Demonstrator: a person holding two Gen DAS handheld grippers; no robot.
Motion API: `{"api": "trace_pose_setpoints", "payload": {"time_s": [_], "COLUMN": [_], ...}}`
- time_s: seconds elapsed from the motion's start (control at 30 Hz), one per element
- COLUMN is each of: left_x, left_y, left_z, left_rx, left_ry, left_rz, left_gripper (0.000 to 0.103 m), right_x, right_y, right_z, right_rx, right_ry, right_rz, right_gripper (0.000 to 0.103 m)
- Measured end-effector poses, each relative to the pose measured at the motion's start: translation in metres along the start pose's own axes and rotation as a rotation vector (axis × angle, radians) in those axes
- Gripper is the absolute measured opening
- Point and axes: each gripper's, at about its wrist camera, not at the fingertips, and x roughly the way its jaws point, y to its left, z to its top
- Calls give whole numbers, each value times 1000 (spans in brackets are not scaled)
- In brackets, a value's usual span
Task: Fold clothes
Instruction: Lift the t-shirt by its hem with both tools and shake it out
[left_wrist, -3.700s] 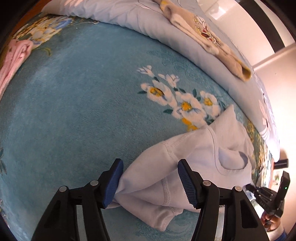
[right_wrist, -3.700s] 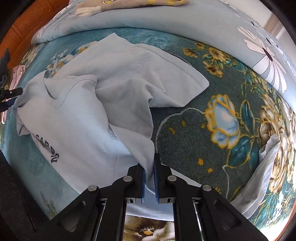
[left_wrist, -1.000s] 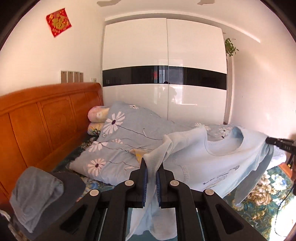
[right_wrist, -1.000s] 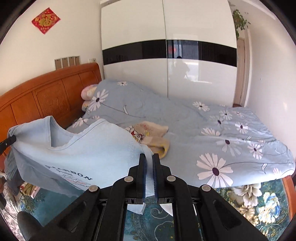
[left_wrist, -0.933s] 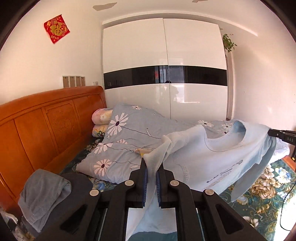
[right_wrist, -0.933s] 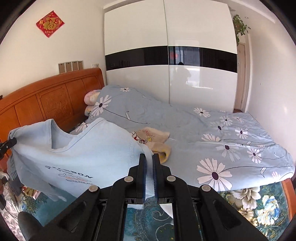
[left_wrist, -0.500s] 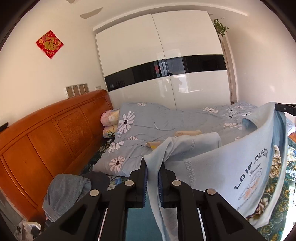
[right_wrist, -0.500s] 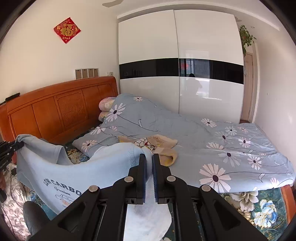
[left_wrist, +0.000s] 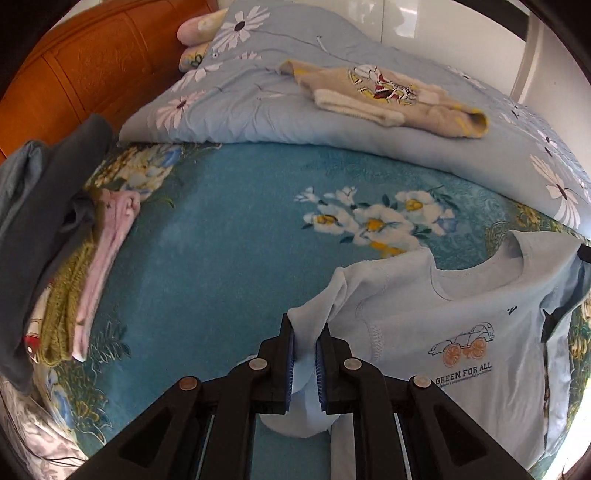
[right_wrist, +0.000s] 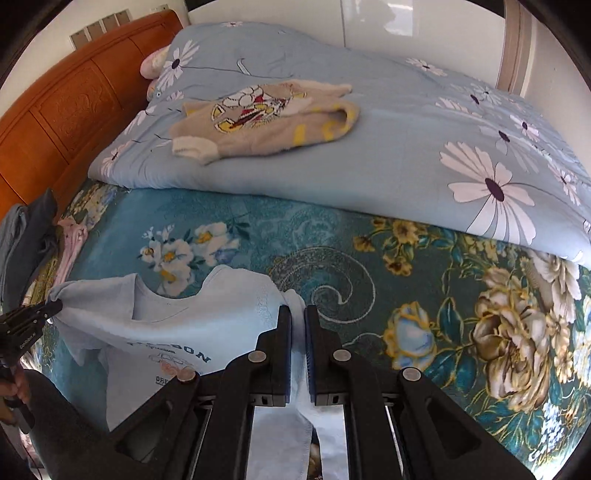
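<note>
Left gripper (left_wrist: 305, 334) clamps the sleeve of a pale blue T-shirt (left_wrist: 461, 332), print side up over a teal floral blanket (left_wrist: 221, 258); beige sweater (left_wrist: 380, 92) on duvet (left_wrist: 258, 110); clothes pile (left_wrist: 55, 240) at left

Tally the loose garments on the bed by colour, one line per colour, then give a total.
Light blue: 1, T-shirt
Beige: 1, sweater
Pink: 1, garment
Olive green: 1, knit
Dark grey: 1, garment
Grey-blue: 1, garment
Total: 6
</note>
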Motion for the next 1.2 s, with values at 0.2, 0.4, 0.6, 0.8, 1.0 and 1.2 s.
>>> {"api": "trace_pose_setpoints", "payload": {"time_s": [0.2, 0.4, 0.6, 0.8, 1.0, 1.2], "left_x": [-14, 30, 87, 70, 61, 75], "left_y": [12, 22, 25, 59, 119, 134], "left_z": [49, 65, 40, 37, 12, -14], "left_rx": [-50, -91, -96, -251, -512, -565], "left_ry": [-121, -25, 145, 124, 115, 180], "left_rz": [-1, -4, -25, -196, -129, -117], "left_gripper": [10, 10, 13, 33, 41, 40], "right_x": [8, 20, 76, 70, 64, 70], "right_y": [1, -15, -45, -45, -24, -12], "right_z": [39, 57, 23, 22, 23, 10], "right_rx": [-12, 77, 239, 247, 193, 198], "right_ry": [-40, -100, 75, 74, 62, 97], "right_rz": [11, -46, -56, -56, -54, -44], "right_gripper": [7, 7, 7, 7, 7, 7]}}
